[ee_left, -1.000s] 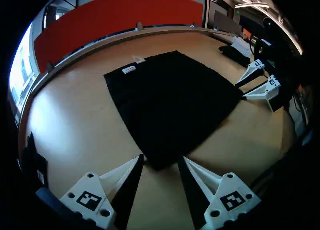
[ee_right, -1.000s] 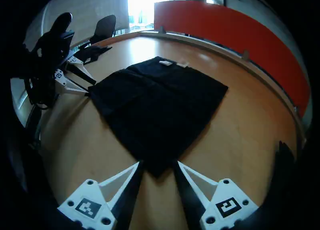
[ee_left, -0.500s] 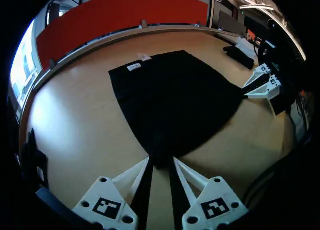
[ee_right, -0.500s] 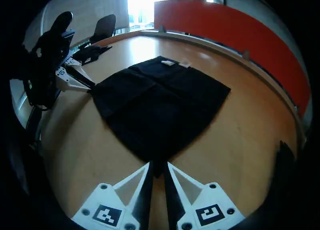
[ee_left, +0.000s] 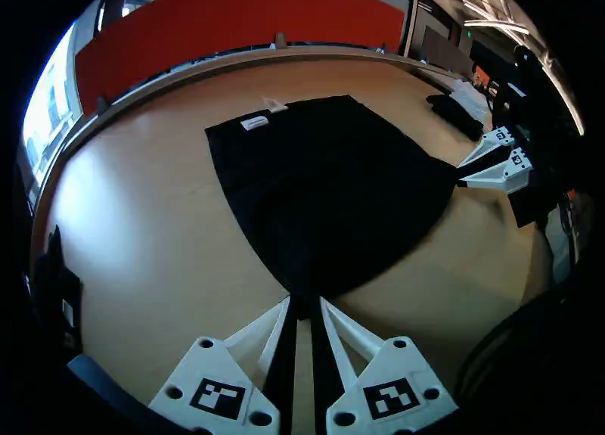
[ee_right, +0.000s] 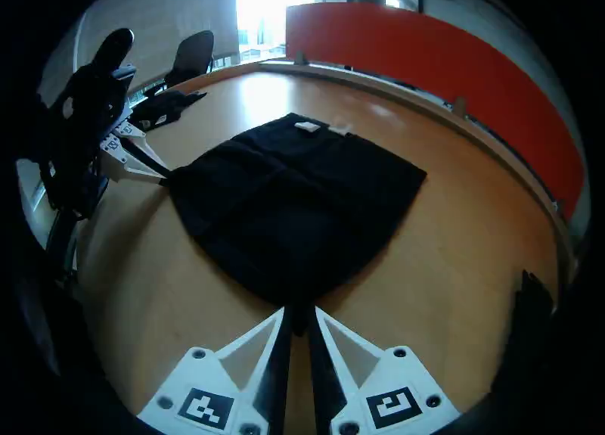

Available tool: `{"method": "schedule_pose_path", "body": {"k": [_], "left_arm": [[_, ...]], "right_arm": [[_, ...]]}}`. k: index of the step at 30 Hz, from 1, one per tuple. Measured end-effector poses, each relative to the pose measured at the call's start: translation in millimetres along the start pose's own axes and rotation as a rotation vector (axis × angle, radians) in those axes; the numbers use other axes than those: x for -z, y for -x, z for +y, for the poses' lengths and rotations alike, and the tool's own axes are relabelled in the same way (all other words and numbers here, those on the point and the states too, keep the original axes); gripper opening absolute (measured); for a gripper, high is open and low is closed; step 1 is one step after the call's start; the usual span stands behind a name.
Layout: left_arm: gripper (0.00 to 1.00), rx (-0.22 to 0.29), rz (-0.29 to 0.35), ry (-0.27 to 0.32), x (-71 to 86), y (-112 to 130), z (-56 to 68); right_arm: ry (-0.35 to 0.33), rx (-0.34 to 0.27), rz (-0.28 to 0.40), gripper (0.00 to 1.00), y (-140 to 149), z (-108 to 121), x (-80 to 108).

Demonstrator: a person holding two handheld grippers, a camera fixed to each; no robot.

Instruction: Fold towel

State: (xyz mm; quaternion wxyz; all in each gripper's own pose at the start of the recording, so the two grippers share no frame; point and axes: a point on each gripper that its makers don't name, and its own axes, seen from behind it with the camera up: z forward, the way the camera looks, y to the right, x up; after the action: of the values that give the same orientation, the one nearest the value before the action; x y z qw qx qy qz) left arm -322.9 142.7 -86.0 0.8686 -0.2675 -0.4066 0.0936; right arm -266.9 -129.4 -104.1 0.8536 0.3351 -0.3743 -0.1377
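Towel [ee_left: 333, 185] corners pinched in left gripper [ee_left: 304, 308] and right gripper [ee_right: 299, 315].

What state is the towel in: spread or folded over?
Spread: the black towel lies flat on the table, left gripper and right gripper each shut on a corner. Layers underneath: cannot tell.

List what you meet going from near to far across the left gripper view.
Left tool, shut on the near corner → black towel → white label on its far corner → table's far edge → red partition.
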Motion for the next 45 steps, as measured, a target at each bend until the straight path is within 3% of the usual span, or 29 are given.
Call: {"method": "schedule_pose_path", "body": {"k": [12, 26, 45], "left_arm": [[0.12, 0.051, 0.031, -0.004, 19.5, -21.4, 2.2], [0.12, 0.091, 0.081, -0.018, 58.0, -53.9, 4.2], [0.12, 0.105, 0.139, -0.032, 100.1, -87.8, 4.5]], "right_arm": [[0.017, -0.015, 0.044, 0.14, -23.5, 6.0, 13.7], [0.031, -0.022, 0.124, 0.14, -65.7, 8.7, 49.3], [0.028, -0.009, 0.164, 0.14, -93.2, 1.7, 92.6]]}}
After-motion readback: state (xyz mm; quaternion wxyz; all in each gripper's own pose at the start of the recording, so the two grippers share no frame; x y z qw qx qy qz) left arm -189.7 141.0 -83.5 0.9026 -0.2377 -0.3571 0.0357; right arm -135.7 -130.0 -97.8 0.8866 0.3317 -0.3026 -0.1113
